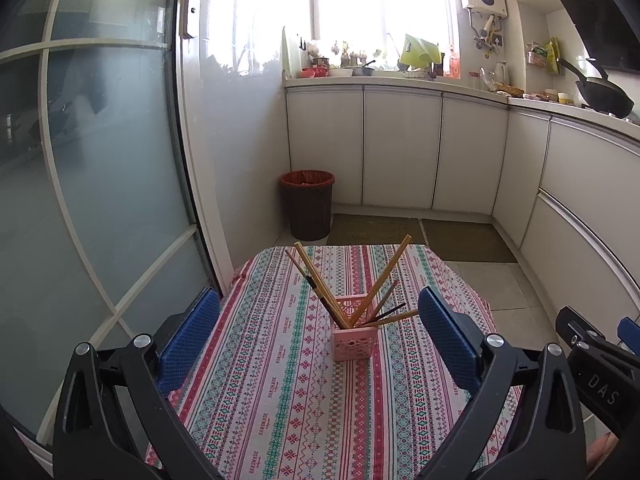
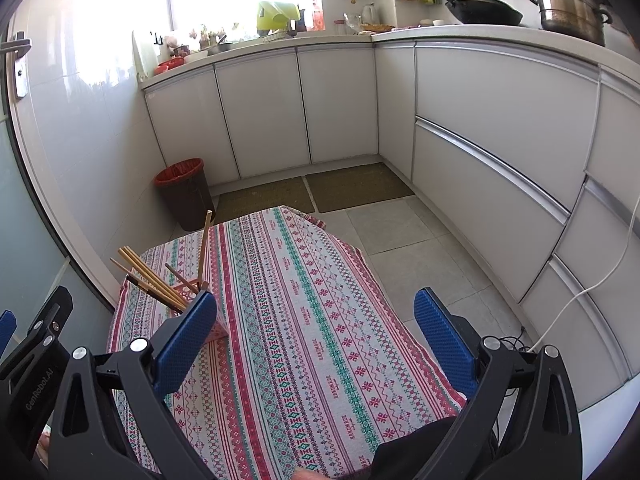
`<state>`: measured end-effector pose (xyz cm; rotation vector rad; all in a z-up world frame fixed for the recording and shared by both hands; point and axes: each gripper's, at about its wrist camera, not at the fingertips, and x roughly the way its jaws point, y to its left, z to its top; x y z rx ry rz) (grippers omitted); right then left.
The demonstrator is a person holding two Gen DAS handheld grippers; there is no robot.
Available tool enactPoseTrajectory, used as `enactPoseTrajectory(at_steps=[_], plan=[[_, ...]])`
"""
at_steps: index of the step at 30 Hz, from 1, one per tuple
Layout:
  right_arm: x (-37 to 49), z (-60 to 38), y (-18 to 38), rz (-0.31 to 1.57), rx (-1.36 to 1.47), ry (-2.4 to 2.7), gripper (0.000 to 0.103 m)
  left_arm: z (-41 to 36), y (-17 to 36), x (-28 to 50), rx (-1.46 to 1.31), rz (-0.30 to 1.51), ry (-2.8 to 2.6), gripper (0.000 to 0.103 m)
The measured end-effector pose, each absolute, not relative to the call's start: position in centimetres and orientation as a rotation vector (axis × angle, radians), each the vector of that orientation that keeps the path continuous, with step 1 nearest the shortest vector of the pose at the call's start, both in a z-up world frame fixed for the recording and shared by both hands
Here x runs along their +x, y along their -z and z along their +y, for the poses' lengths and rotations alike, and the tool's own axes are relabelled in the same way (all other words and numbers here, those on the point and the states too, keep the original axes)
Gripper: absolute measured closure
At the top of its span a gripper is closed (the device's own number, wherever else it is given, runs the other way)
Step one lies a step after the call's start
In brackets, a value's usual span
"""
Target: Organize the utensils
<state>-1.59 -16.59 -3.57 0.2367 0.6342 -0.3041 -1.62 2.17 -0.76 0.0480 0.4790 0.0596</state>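
A pink perforated utensil holder (image 1: 354,340) stands upright near the middle of the patterned tablecloth (image 1: 260,380). Several wooden chopsticks (image 1: 316,280) stand in it, fanned to left and right. My left gripper (image 1: 320,328) is open and empty, held back from the holder, which sits between its blue pads. In the right wrist view the holder (image 2: 188,292) is at the left, partly hidden behind the left blue finger (image 2: 188,340); the chopsticks (image 2: 152,280) stick up from it. My right gripper (image 2: 316,332) is open and empty above the cloth, to the right of the holder.
A brown bin with a red liner (image 1: 307,204) stands on the floor beyond the table. White cabinets (image 1: 400,148) run along the back and right, with a wok (image 1: 604,94) on the counter. A glass door (image 1: 100,160) is at the left. Floor mats (image 1: 464,240) lie by the cabinets.
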Motion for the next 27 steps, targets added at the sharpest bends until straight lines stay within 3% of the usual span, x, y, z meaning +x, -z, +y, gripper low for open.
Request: enactPoseTrajectory(at_steps=[6, 9, 27], plan=[[-1.55, -16.55, 3.61, 0.632, 0.234, 0.306, 0.007, 2.2, 0.69, -1.79, 0.065, 0.454, -0.056, 0.015], [-1.58, -16.58, 3.6, 0.631, 0.237, 0.307, 0.007, 2.29, 0.69, -1.77, 0.05, 0.469, -0.034, 0.006], [-1.53, -16.64, 3.67, 0.631, 0.241, 0.315, 0.007, 2.38, 0.97, -1.18, 0.046, 0.514, -0.056, 0.007]])
